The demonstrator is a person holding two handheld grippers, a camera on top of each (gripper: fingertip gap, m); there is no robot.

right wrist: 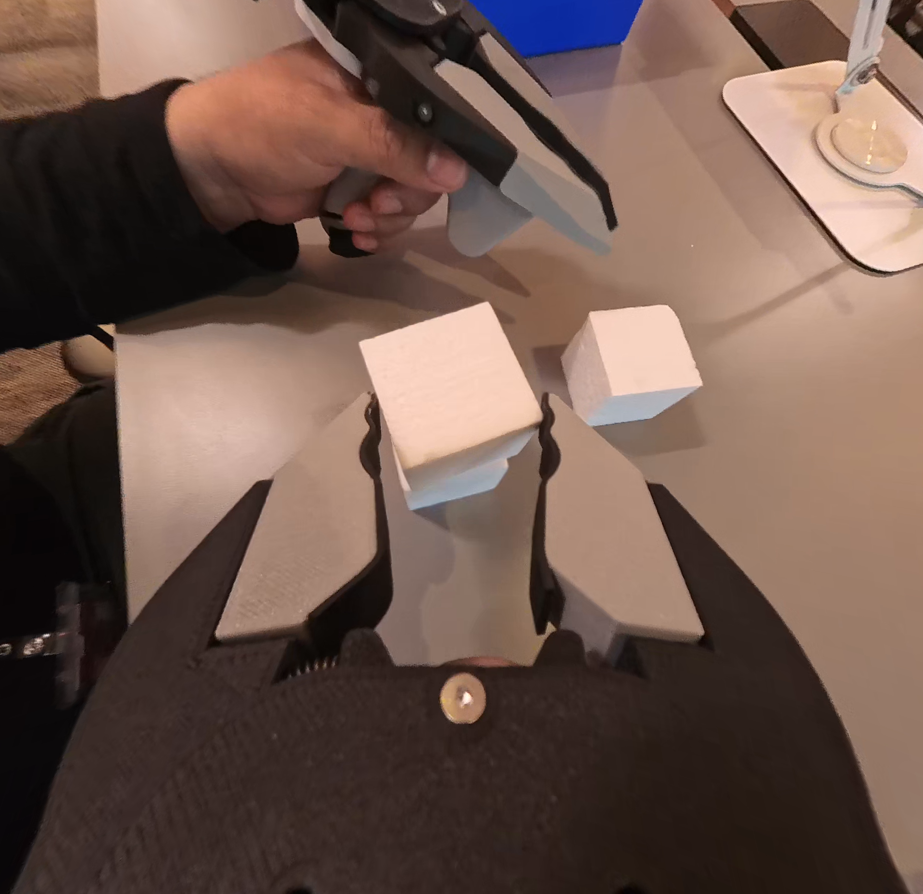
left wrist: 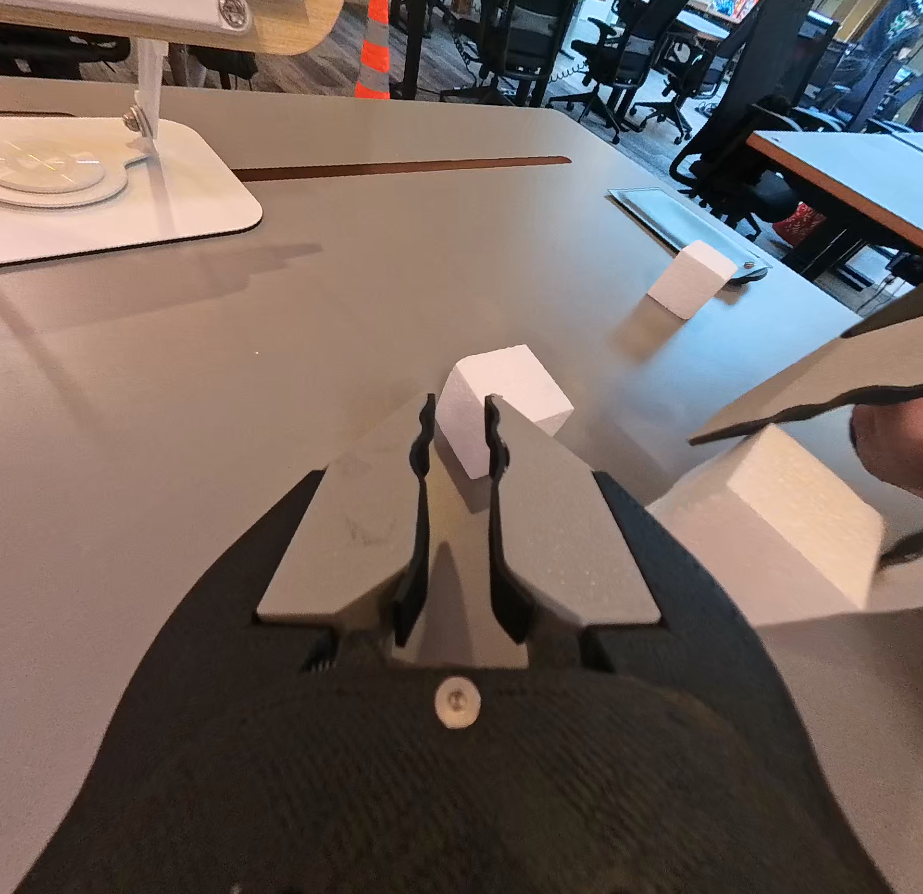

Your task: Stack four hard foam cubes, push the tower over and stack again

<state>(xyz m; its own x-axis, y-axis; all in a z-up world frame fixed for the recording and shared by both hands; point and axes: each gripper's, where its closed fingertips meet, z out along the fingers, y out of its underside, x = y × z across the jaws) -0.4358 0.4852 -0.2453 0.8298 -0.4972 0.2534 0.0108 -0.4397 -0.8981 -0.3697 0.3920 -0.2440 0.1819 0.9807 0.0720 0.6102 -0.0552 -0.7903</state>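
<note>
Several white foam cubes are on the grey table [left wrist: 349, 295]. My right gripper [right wrist: 458, 405] is shut on one cube [right wrist: 449, 385], which sits slightly turned on top of a second cube [right wrist: 449, 485]. This pair shows at the right of the left wrist view [left wrist: 779, 520]. A third cube [right wrist: 629, 365] stands alone on the table just right of the pair. My left gripper [left wrist: 459, 400] hovers above the table with a narrow gap between its fingers and holds nothing. The third cube [left wrist: 504, 405] lies just beyond its tips. A fourth cube [left wrist: 692, 280] stands far right.
A white stand base [left wrist: 125, 195] [right wrist: 824, 160] sits on the table's far side. A flat metal plate [left wrist: 674, 215] lies near the table's right edge, beside the fourth cube. A blue bin [right wrist: 549, 5] stands beyond the table. A hand [right wrist: 299, 135] holds the left gripper [right wrist: 599, 225].
</note>
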